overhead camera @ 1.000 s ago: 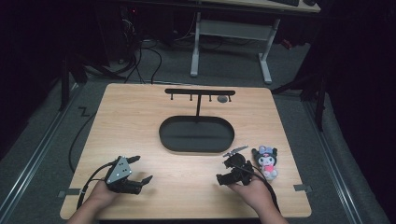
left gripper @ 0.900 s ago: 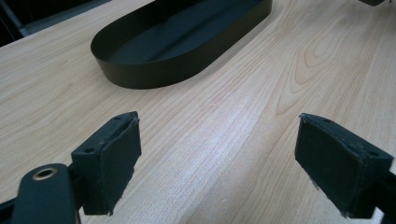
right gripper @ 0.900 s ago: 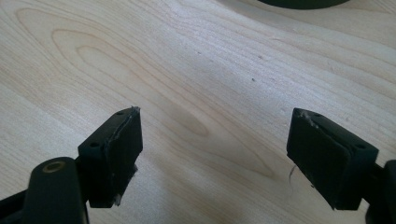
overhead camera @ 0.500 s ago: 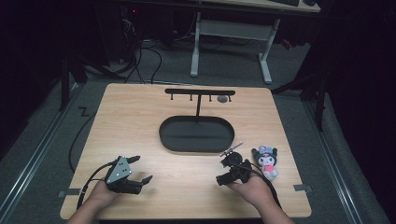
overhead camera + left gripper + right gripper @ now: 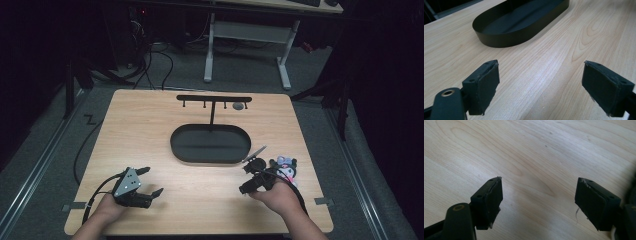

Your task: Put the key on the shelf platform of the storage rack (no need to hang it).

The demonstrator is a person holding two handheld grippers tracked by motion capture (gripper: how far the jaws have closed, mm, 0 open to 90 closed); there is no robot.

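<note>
A small plush toy (image 5: 286, 169) with a dark hood, a pale face and pink parts lies near the table's right edge. My right gripper (image 5: 255, 170) hangs just left of it, tilted down at the wood, in a hand coming from the bottom. Its jaws (image 5: 539, 202) stand wide open over bare wood, with nothing between them. My left gripper (image 5: 152, 181) rests at the front left, open and empty. Beyond its pads (image 5: 540, 85) lies the black oval tray (image 5: 499, 40), a short way off.
The black oval tray (image 5: 175, 145) sits mid-table. Behind it stands a black T-shaped rack (image 5: 214, 98) with small hooks, and a grey round piece (image 5: 238, 106) hangs at its right end. Cables trail off the table's front left. A desk frame stands on the floor beyond.
The right gripper has shifted slightly and tilted beside the plush toy. The left gripper has stayed still.
</note>
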